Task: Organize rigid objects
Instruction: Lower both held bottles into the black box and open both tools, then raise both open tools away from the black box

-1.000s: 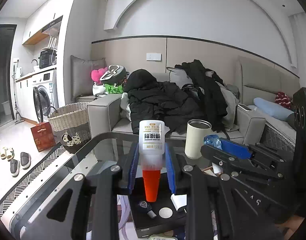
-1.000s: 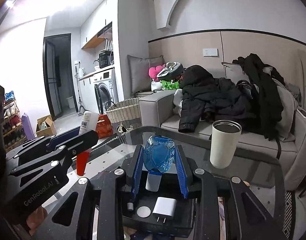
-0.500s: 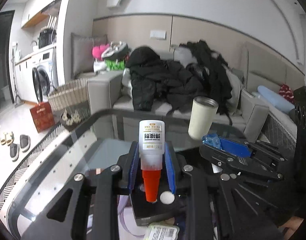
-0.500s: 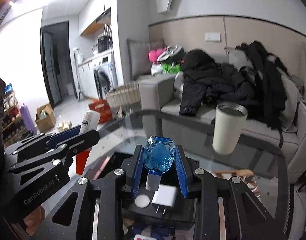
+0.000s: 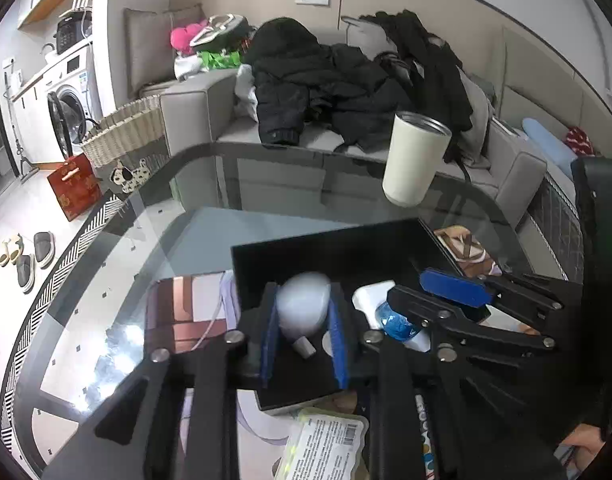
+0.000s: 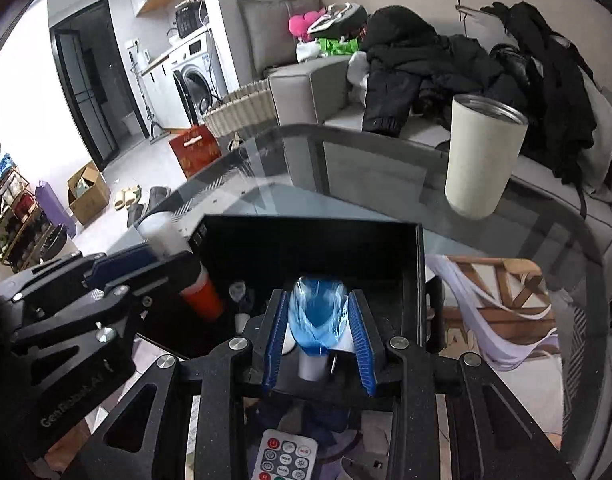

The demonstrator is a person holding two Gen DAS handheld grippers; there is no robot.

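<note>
Our open stretch of glass worktop (image 5: 153,248) beyond the black tray (image 5: 326,248), only the cream cup (image 5: 416,160) standing there.

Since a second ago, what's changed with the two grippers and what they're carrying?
Both grippers have tipped down toward the black tray. The left gripper still clamps the white bottle with the orange cap, the right gripper still clamps the blue bottle. Nothing let go. The cream tumbler stayed put.

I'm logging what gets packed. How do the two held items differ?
The white glue bottle in the left gripper has an orange cap and opaque body; the blue faceted bottle in the right gripper is translucent with a white cap. Both are clamped cap-down over the black box.
</note>
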